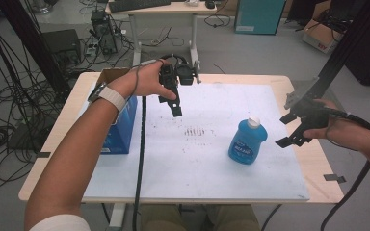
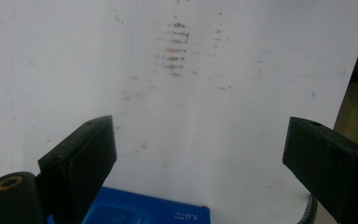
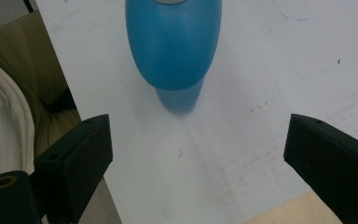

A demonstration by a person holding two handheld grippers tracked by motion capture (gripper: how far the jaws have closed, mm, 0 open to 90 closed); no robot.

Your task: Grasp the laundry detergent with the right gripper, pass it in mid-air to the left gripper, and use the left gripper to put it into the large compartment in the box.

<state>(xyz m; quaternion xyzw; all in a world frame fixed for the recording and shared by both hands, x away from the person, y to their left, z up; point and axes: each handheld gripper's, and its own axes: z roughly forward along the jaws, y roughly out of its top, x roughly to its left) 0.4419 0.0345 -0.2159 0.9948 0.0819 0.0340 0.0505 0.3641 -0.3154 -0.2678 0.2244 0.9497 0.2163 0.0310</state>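
Observation:
A blue bottle (image 1: 247, 142) with a white cap stands upright on the white sheet (image 1: 207, 168), right of the middle. My right gripper (image 1: 289, 130) hovers just to its right, jaws open and aimed at it. In the right gripper view the bottle (image 3: 172, 42) sits ahead of the right gripper (image 3: 198, 135), whose wide-apart jaws have nothing between them. My left gripper (image 1: 172, 103) hangs over the sheet's far left part, pointing down. In its own view the left gripper (image 2: 200, 140) is open over bare sheet, with a blue box (image 2: 144, 210) at the bottom edge.
The blue box (image 1: 120, 125) stands at the table's left side, under my left forearm. Brown smudges (image 1: 195, 131) mark the sheet's middle. Bare wood (image 1: 318, 159) borders the sheet on the right. A second desk and cables lie beyond the far edge.

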